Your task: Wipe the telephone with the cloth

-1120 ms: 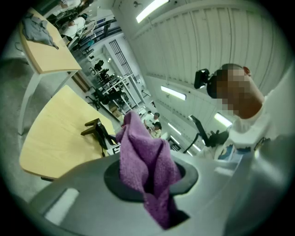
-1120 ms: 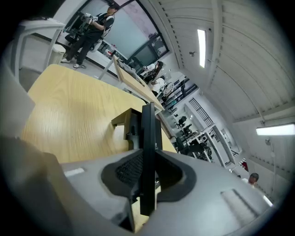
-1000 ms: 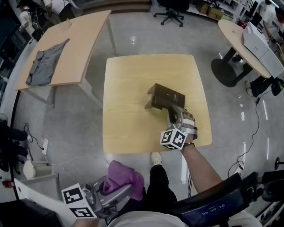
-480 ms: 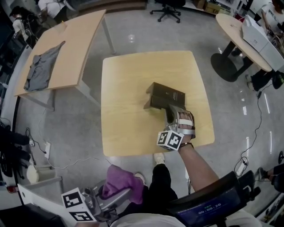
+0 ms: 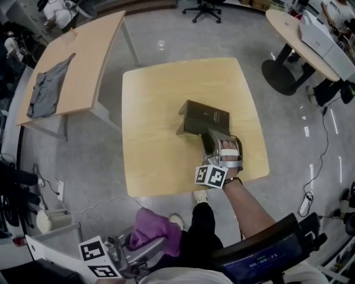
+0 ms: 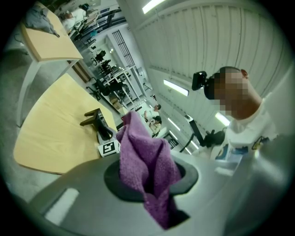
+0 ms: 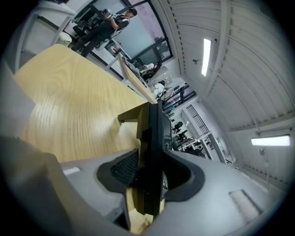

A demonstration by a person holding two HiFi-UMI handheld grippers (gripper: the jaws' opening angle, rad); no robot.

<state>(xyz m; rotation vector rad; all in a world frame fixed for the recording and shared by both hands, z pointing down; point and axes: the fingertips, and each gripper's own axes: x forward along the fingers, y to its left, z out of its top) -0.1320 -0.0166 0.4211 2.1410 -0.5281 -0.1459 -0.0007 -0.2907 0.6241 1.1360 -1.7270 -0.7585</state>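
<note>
telephone (image 7: 154,133) between right gripper (image 7: 154,174) fingers, just opening | left gripper (image 6: 148,179) fingers pinch cloth (image 6: 145,156)

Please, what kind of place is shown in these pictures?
Probably an open office or lab: several light wooden tables, a wheeled office chair on a grey concrete floor, and cables lying across it.
</note>
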